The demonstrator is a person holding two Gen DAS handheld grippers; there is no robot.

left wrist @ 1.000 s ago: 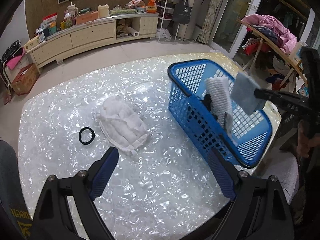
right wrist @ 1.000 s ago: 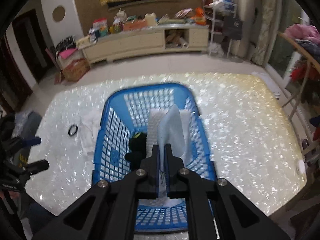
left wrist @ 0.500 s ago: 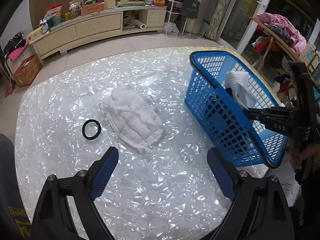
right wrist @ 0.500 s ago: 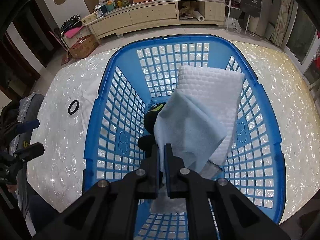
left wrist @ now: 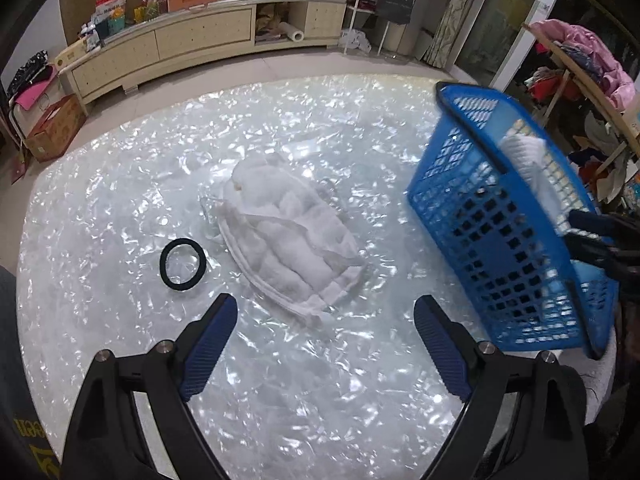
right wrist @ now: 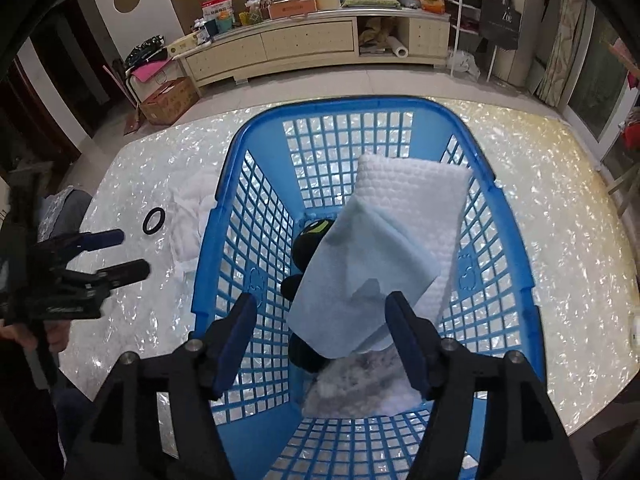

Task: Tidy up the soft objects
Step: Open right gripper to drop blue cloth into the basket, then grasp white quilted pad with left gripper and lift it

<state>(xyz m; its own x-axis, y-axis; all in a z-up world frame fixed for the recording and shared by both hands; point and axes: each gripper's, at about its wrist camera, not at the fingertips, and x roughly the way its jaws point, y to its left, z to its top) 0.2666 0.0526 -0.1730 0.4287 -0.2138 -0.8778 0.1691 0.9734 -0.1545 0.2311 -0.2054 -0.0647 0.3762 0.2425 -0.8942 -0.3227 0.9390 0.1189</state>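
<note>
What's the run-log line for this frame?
right gripper: opening over basket, light blue cloth released | left gripper: open, empty, above white cloth

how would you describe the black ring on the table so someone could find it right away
Start at the shiny pearl-white table and find the blue basket on it. Beside the basket lies a puffy white quilted bundle, and on that bundle's far side from the basket sits the black ring, flat on the tabletop. It is the only small, dark, hollow loop out there; everything else near it is white and bulky.
</note>
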